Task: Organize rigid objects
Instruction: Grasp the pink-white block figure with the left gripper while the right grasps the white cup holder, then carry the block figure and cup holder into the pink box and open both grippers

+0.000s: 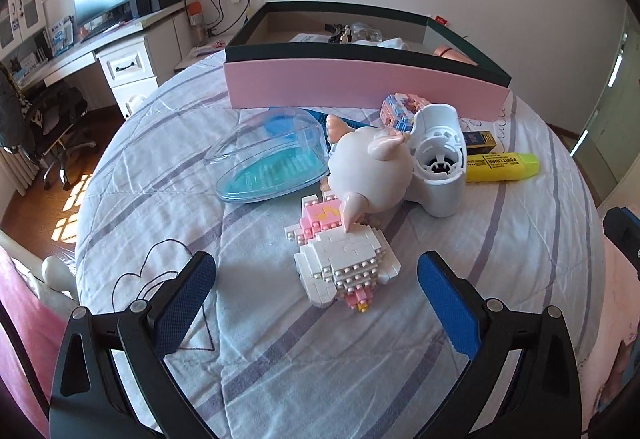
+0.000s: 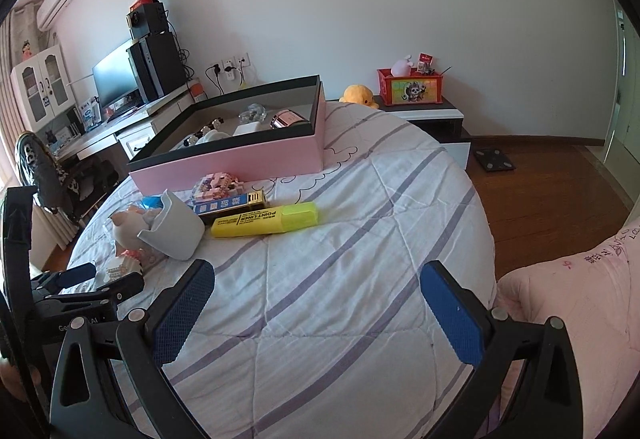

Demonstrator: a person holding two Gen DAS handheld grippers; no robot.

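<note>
Left wrist view showed a bed (image 1: 520, 279) w/ a striped blanket and a heap of toys on it. A white and pink brick toy (image 1: 344, 259) lay right in front of the left gripper (image 1: 316, 279). A pig toy (image 1: 368, 167) sat behind it, one leg touching the bricks. A clear blue dish (image 1: 268, 159) was just left of the pig. A white plastic holder (image 1: 440, 167) leaned on the pig's right side. A yellow marker (image 1: 500, 167) lay beside the holder, and a small dark box (image 1: 480, 141) was just behind the marker. A small brick house (image 1: 400, 111) stood near the pink box (image 1: 360, 87) at the back. The pink box had some things inside, too small to tell.

Right wrist view showed the yellow marker (image 2: 266, 219) lying flat, w/ bare blanket between it and the right gripper (image 2: 316, 287). The white holder (image 2: 176, 231) and pig (image 2: 128, 227) were to its left. The pink box (image 2: 240, 159) was behind them, open on top. A red crate (image 2: 408, 87) and a yellow plush (image 2: 360, 95) sat far back by the wall. The left gripper (image 2: 100, 279) showed at the left edge, near the brick toy.

Left jaws were wide apart, holding nothing; the brick toy lay between and just past the tips, not touching. Right jaws were wide apart too, empty, over bare blanket.
</note>
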